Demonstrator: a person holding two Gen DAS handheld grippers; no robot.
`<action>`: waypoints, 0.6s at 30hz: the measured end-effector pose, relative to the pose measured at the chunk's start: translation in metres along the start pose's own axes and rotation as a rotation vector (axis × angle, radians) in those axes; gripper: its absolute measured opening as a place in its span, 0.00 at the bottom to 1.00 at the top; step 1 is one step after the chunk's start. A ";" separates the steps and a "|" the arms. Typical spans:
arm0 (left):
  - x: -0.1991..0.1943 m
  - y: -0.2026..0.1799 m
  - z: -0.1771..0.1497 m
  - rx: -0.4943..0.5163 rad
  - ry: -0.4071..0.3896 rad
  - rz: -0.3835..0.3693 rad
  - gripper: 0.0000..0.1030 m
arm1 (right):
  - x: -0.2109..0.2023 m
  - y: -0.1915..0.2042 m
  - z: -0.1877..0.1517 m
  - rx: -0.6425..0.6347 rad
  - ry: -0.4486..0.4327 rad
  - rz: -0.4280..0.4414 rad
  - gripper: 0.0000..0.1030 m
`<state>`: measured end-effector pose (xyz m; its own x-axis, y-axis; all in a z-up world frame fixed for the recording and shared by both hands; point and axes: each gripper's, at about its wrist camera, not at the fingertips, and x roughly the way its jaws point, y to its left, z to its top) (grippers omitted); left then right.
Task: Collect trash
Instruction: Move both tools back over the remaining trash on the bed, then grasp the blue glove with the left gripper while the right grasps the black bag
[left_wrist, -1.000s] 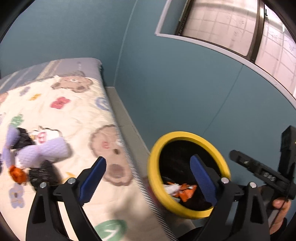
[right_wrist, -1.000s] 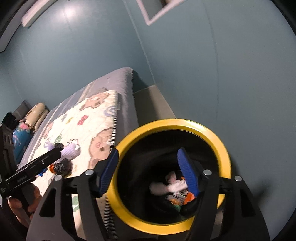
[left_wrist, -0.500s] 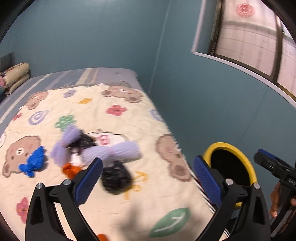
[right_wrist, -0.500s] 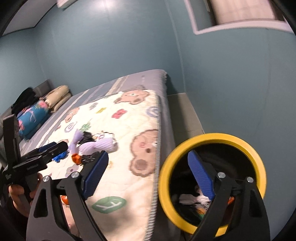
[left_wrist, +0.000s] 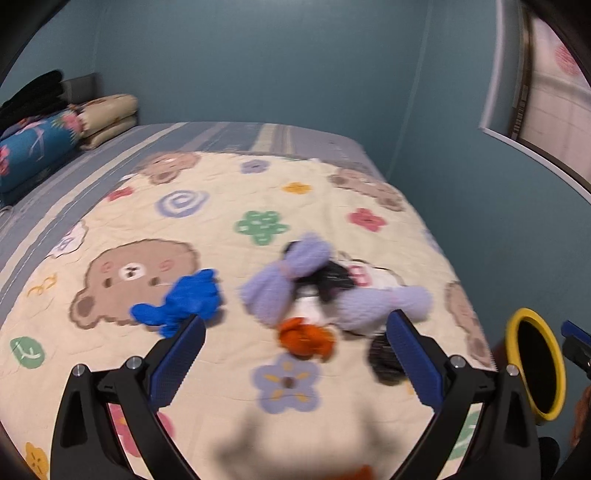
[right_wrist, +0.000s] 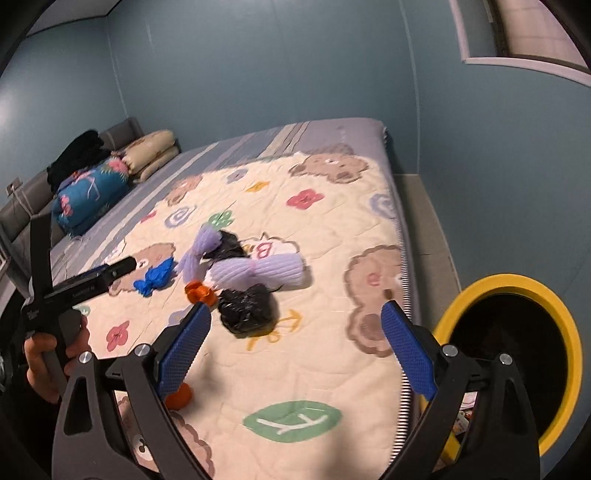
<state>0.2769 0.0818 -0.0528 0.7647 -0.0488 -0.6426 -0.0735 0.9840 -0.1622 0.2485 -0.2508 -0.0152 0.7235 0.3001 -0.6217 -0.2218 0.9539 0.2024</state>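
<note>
Right wrist view: your right claw has just been opening, nothing between its jaws; left claw spread wide, empty, above the crumpled orange wrapper.

Walls: matte teal on all visible sides, meeting in a corner behind the bed's far right corner. Window: set in the right-hand wall, white frame, pale tiled surface beyond the glass. Bed: grey-blue striped sheet, covered by a cream quilt printed with bears, flowers and leaves. At the bed's far left corner, against a grey headboard: a blue floral pillow, folded beige bedding and a dark garment. Floor: a grey strip between the bed's right edge and the wall. Lighting: dim, with soft glare on the walls.
</note>
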 end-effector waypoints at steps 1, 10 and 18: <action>0.002 0.007 0.000 -0.009 0.004 0.010 0.92 | 0.006 0.006 0.000 -0.009 0.008 0.003 0.87; 0.037 0.069 0.009 -0.036 0.037 0.131 0.92 | 0.060 0.039 -0.001 -0.065 0.091 0.007 0.87; 0.083 0.109 0.008 -0.055 0.091 0.193 0.92 | 0.125 0.064 -0.013 -0.106 0.193 0.001 0.87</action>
<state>0.3371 0.1867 -0.1181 0.6725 0.1220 -0.7300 -0.2498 0.9658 -0.0687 0.3162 -0.1522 -0.0902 0.5869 0.2873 -0.7569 -0.2972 0.9461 0.1287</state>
